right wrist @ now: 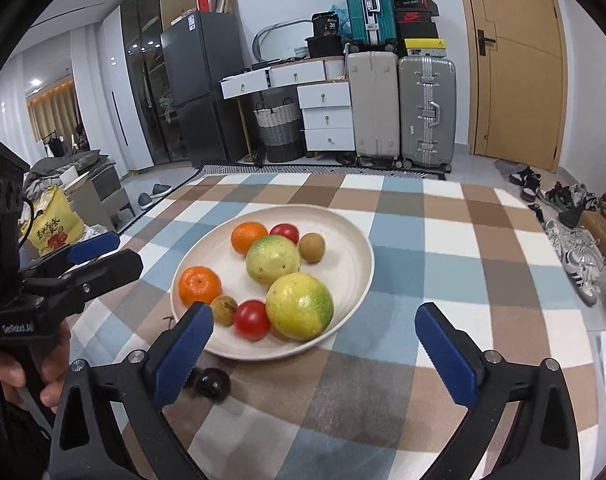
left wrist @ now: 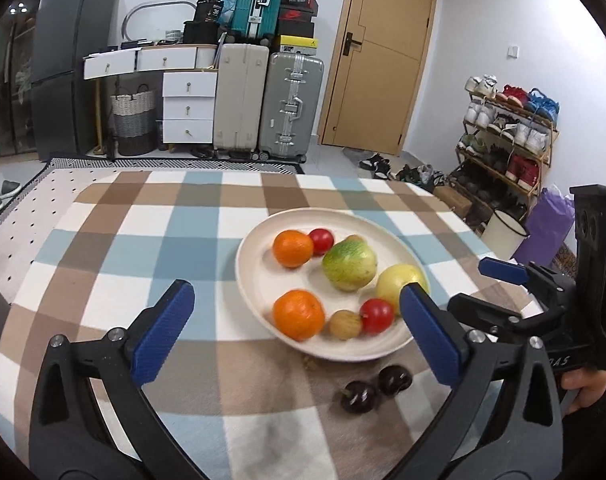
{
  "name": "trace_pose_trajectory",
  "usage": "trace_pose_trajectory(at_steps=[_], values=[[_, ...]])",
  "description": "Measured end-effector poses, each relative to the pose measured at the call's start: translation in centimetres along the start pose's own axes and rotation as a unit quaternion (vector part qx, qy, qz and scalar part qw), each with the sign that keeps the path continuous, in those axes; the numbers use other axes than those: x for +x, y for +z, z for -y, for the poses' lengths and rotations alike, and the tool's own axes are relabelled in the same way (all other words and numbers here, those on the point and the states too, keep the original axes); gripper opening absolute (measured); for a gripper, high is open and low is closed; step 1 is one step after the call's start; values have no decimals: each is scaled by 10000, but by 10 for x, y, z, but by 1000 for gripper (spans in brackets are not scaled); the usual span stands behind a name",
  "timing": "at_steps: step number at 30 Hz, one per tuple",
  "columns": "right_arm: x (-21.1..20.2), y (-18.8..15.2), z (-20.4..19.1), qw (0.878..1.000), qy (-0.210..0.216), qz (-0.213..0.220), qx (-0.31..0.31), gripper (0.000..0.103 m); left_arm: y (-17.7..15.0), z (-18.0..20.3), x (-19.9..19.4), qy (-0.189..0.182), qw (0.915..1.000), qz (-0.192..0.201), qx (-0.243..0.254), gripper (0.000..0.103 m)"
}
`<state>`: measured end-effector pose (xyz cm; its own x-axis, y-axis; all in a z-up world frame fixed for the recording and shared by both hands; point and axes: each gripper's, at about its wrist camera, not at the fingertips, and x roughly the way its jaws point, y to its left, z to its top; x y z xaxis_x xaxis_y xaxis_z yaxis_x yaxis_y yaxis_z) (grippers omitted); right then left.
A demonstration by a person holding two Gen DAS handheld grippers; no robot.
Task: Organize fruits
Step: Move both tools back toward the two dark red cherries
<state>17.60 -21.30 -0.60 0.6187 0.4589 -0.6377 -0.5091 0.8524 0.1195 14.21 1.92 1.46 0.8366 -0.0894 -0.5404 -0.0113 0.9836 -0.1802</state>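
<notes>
A cream plate [left wrist: 259, 292] [right wrist: 355, 240] sits on the checked cloth and holds two oranges [left wrist: 293, 248] [left wrist: 299, 314], two red tomatoes [left wrist: 377, 316], two large yellow-green fruits [left wrist: 350, 265] [right wrist: 299, 306] and small brown fruits [left wrist: 345, 324]. Two dark plums [left wrist: 359, 397] [right wrist: 213, 384] lie on the cloth just in front of the plate. My left gripper [left wrist: 299, 296] hovers wide open at the plate's near left side. My right gripper [right wrist: 314, 314] is wide open over the near right rim. Nothing sits between either pair of fingers.
The checked table [left wrist: 143, 240] ends at a far edge near the patterned rug. Beyond stand suitcases [left wrist: 291, 108], white drawers [left wrist: 189, 108], a dark fridge [left wrist: 67, 64] and a wooden door [left wrist: 379, 52]. A shoe rack [left wrist: 507, 136] and white bucket [left wrist: 503, 232] stand right.
</notes>
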Motion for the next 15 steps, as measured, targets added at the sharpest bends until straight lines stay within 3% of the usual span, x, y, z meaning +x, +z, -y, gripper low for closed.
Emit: trace_pose_trajectory(at_steps=[15], values=[[12, -26, -24, 9966, 179, -678, -430, 103, -33, 0, -14, -90, 9990, -389, 210, 102]])
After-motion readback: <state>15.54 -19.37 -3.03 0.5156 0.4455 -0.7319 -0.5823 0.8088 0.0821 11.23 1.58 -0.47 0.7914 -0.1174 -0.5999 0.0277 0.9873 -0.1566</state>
